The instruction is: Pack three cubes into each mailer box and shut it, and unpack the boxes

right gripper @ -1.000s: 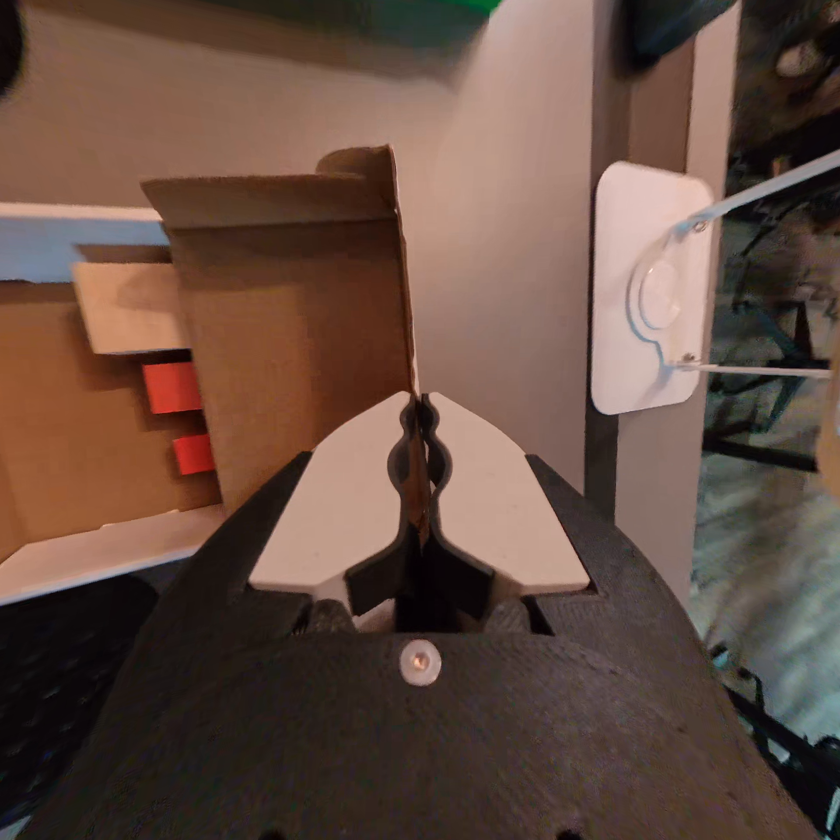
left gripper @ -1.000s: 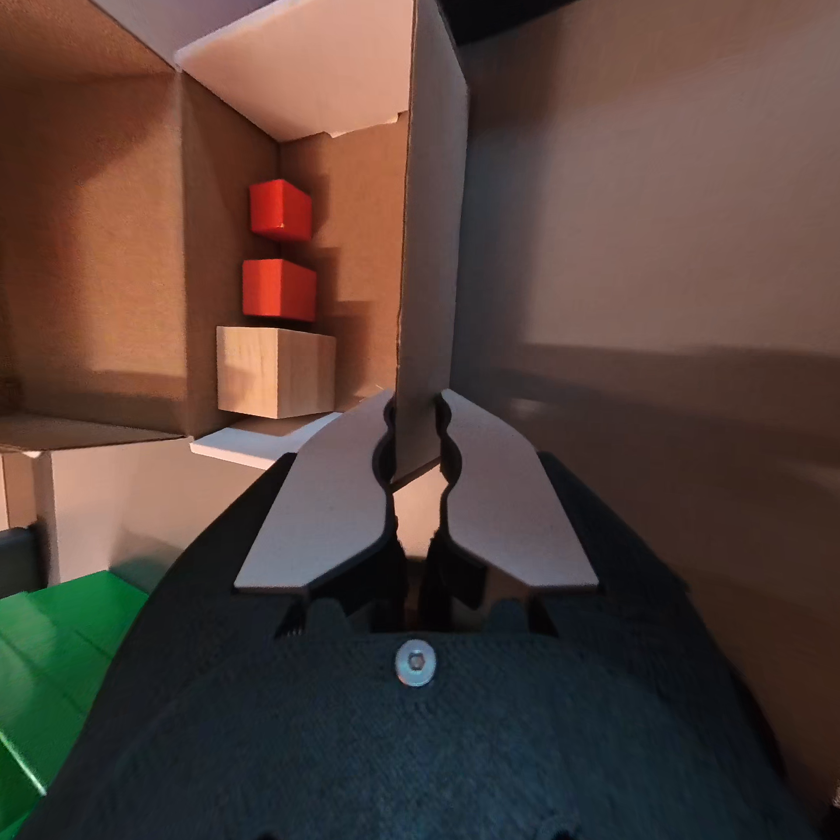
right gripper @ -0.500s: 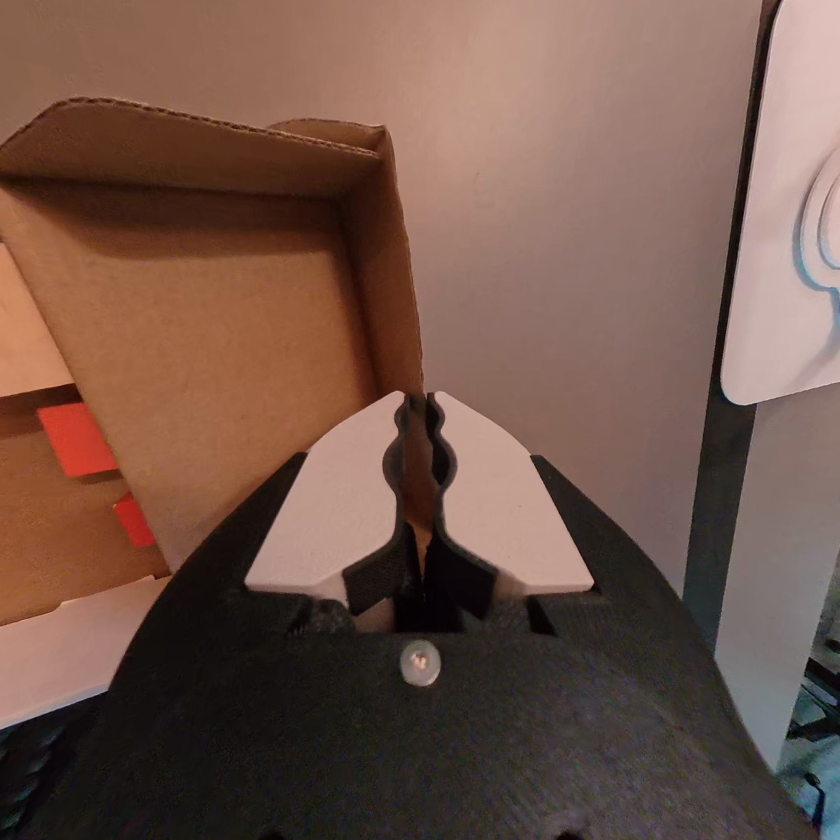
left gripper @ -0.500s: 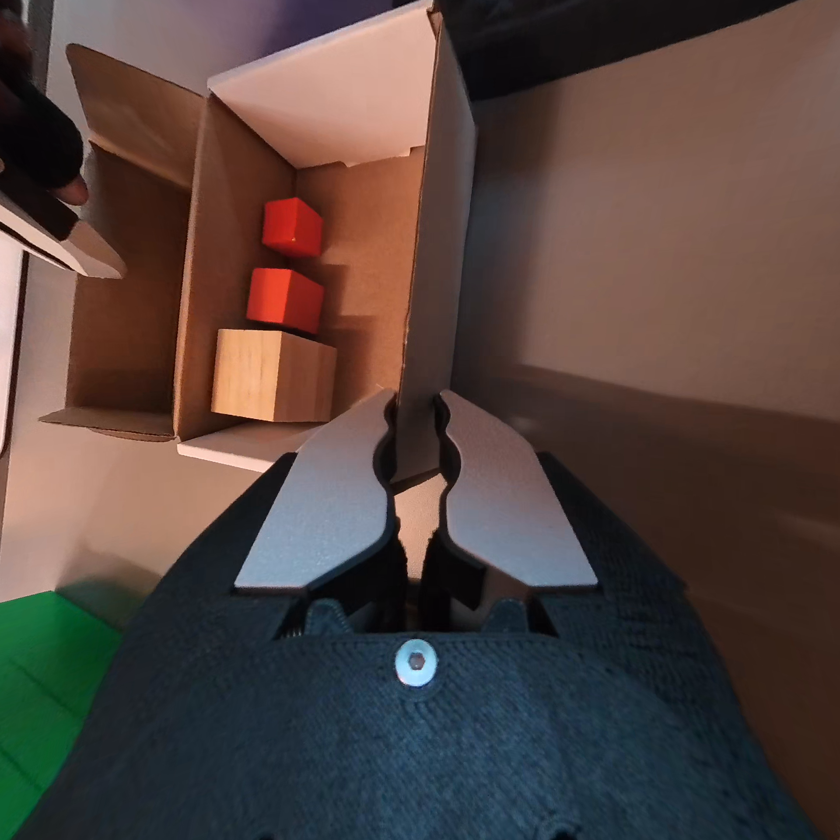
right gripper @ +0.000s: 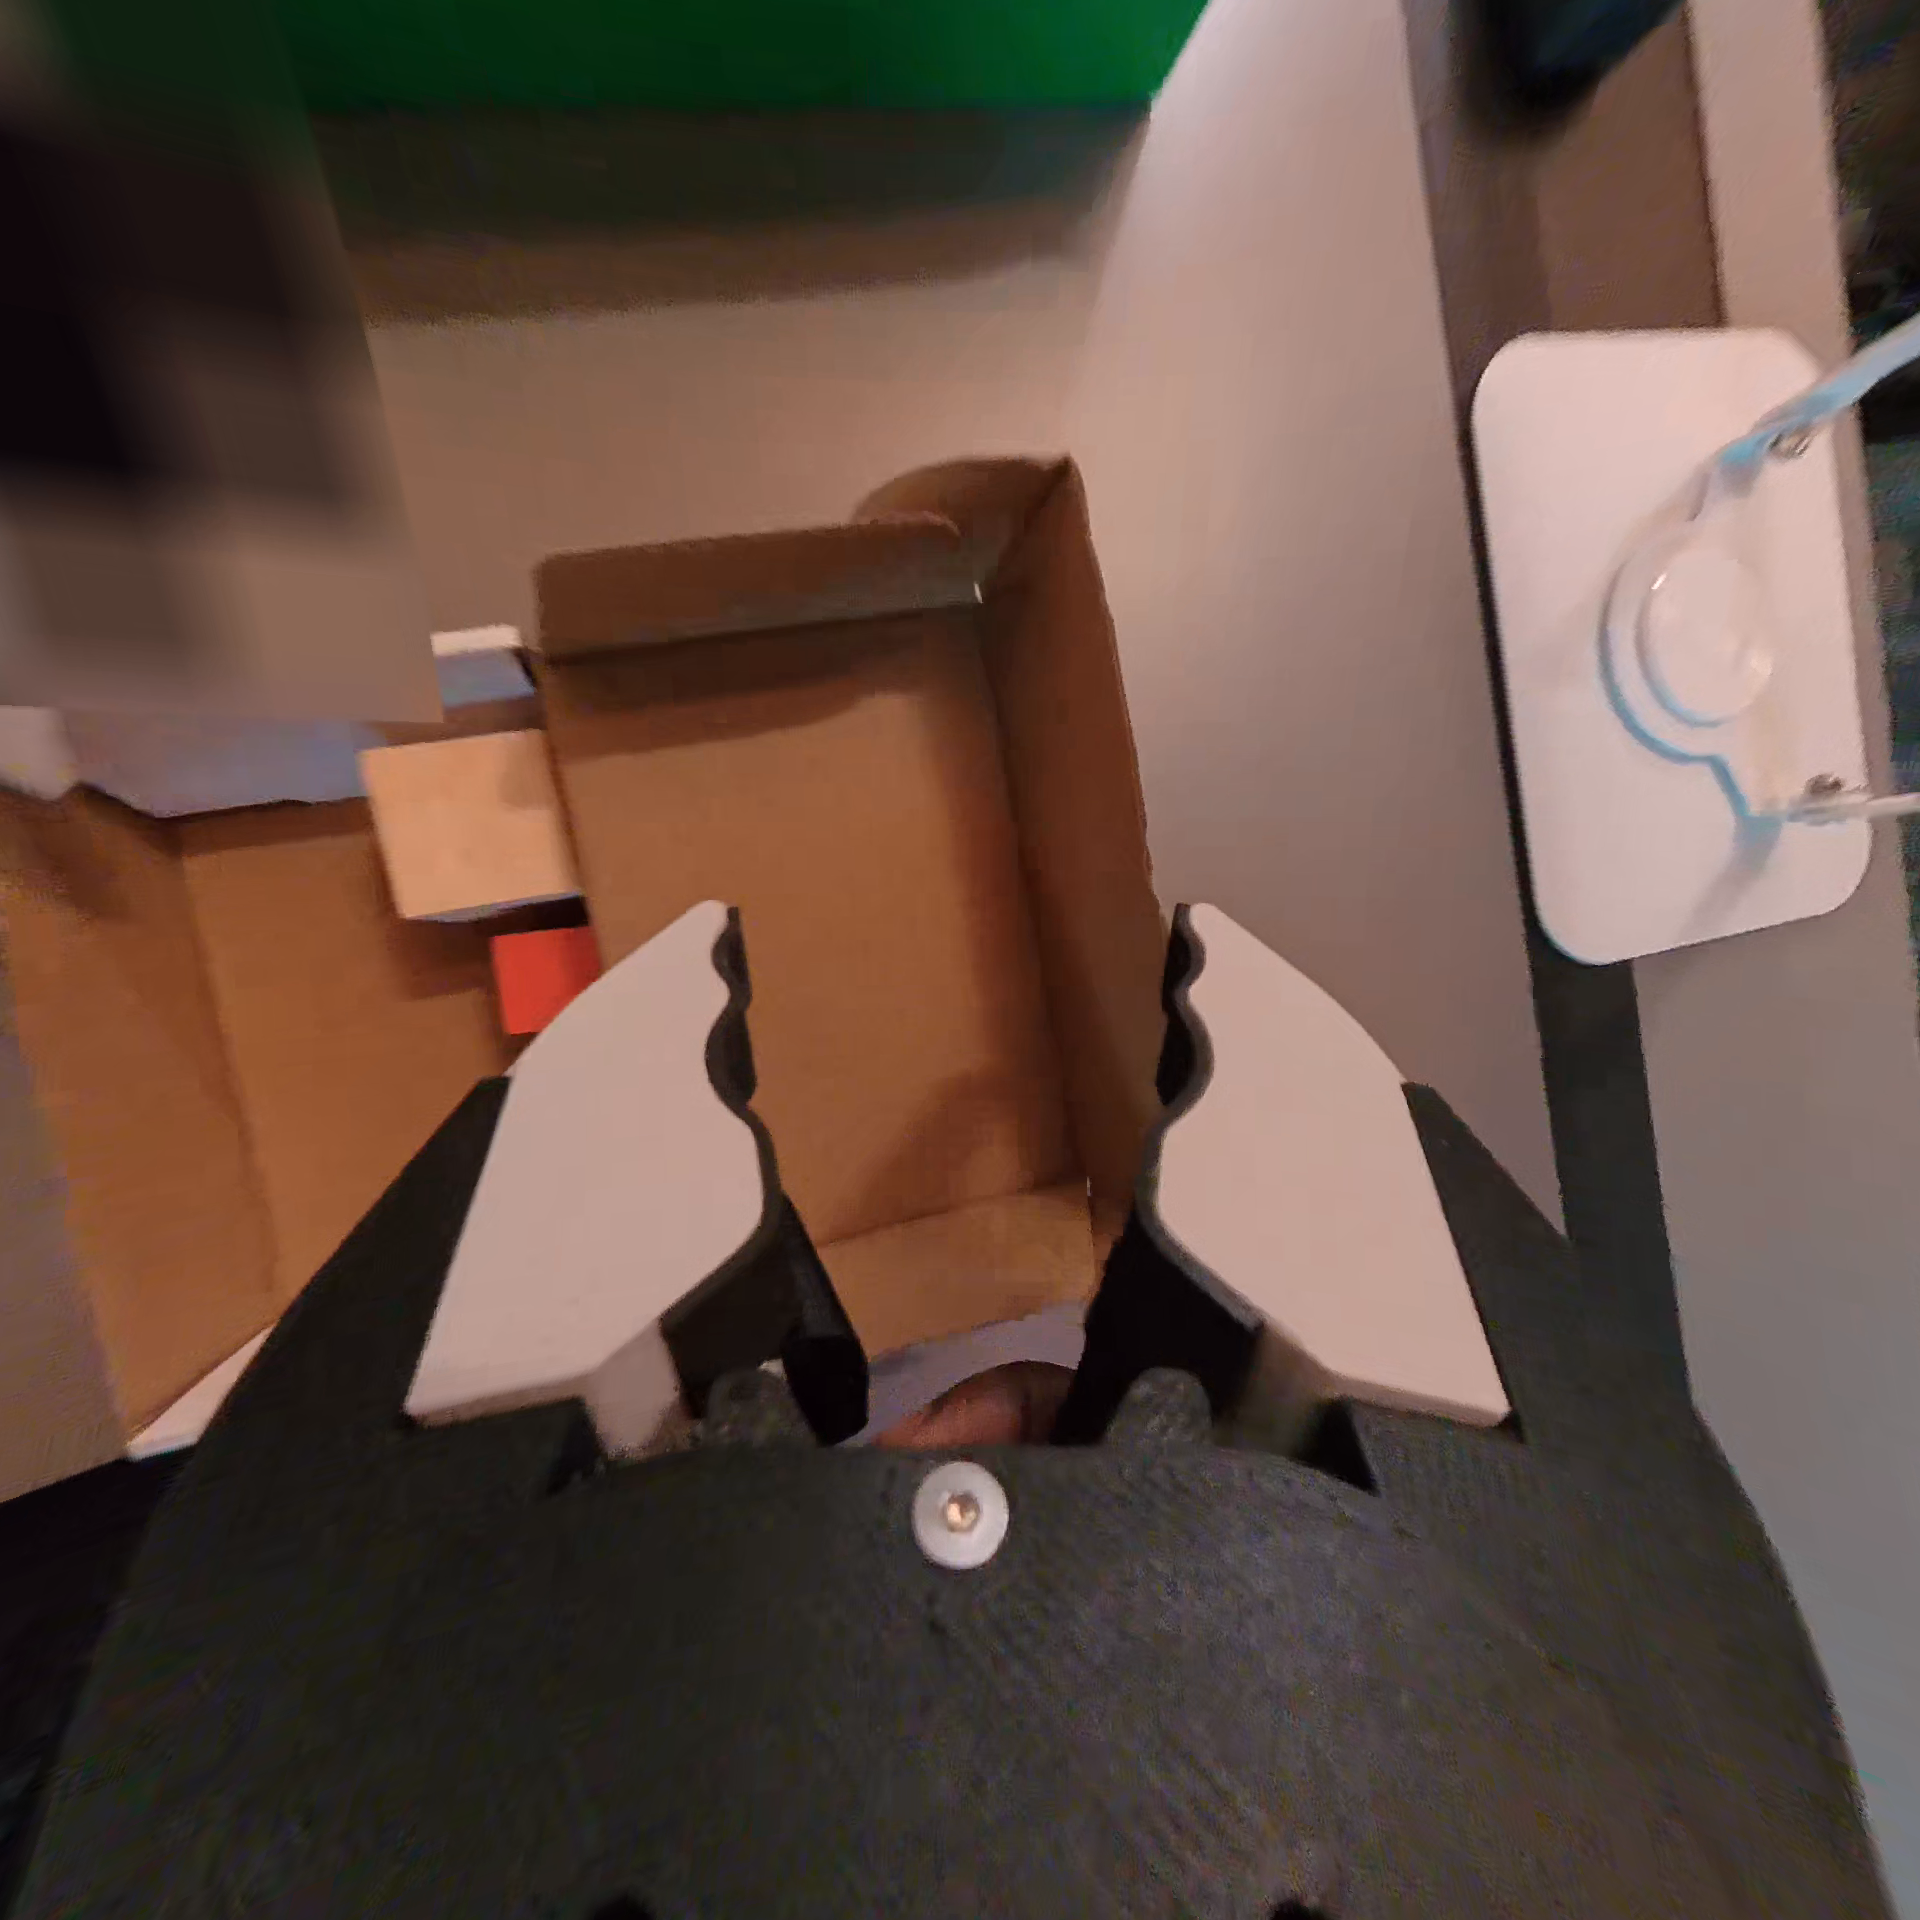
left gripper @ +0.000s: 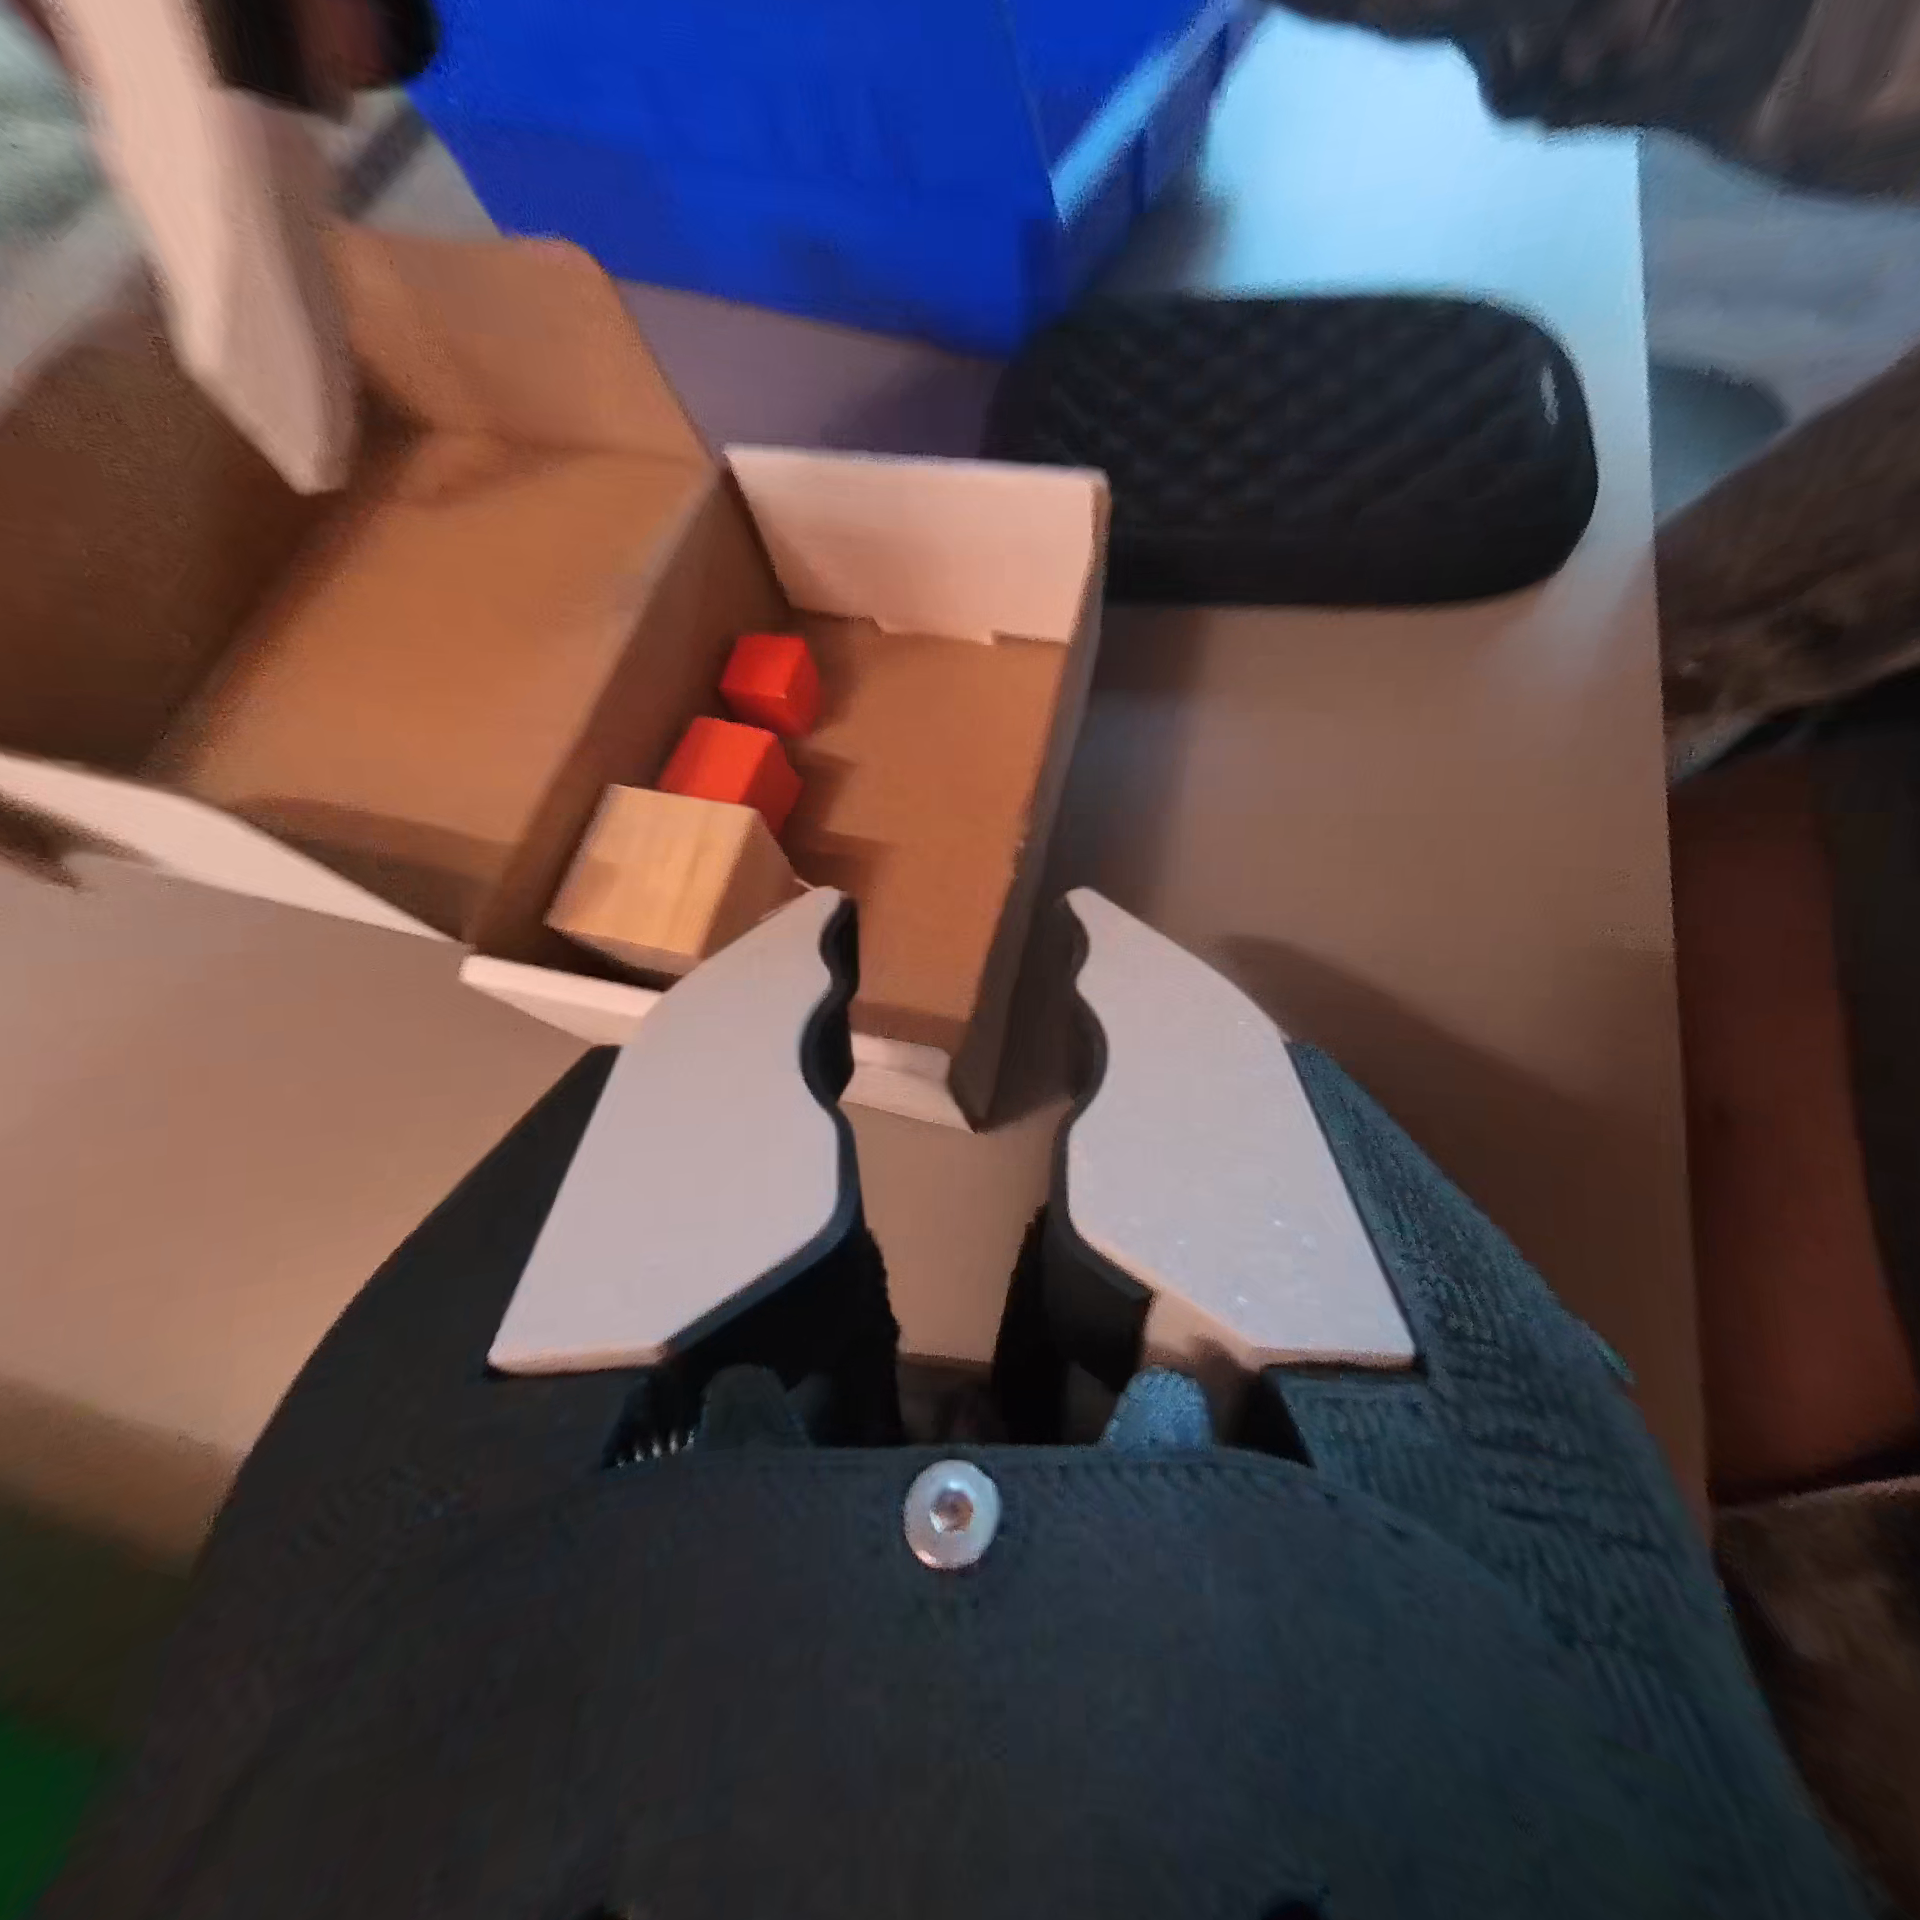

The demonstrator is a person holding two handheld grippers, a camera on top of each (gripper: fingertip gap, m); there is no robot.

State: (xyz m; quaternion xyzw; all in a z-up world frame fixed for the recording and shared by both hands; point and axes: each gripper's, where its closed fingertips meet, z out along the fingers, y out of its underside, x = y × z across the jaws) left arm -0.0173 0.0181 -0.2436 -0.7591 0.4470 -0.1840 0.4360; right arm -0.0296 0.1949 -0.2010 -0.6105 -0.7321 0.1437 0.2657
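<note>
Both grippers are gaping apart: the left gripper (left gripper: 956,935) is straddling the mailer box's (left gripper: 1070,665) right wall without clamping, and the right gripper (right gripper: 956,925) is bracketing the lid (right gripper: 831,883). Inside, the wooden cube (left gripper: 665,883) is lying nearest, two red cubes (left gripper: 727,764) beyond.

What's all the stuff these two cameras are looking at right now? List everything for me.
mailer box: one, brown inside, white outside, open on the table
red cubes: two, in the box in a row
wooden cube: one, pale, nearest end of that row
blue bin: one, behind the box
black mesh pad: one, right of the box
white plate with clear hook: one, on a vertical panel
table: one, beige
left gripper: open, straddling the box wall
right gripper: open, over the lid
</note>
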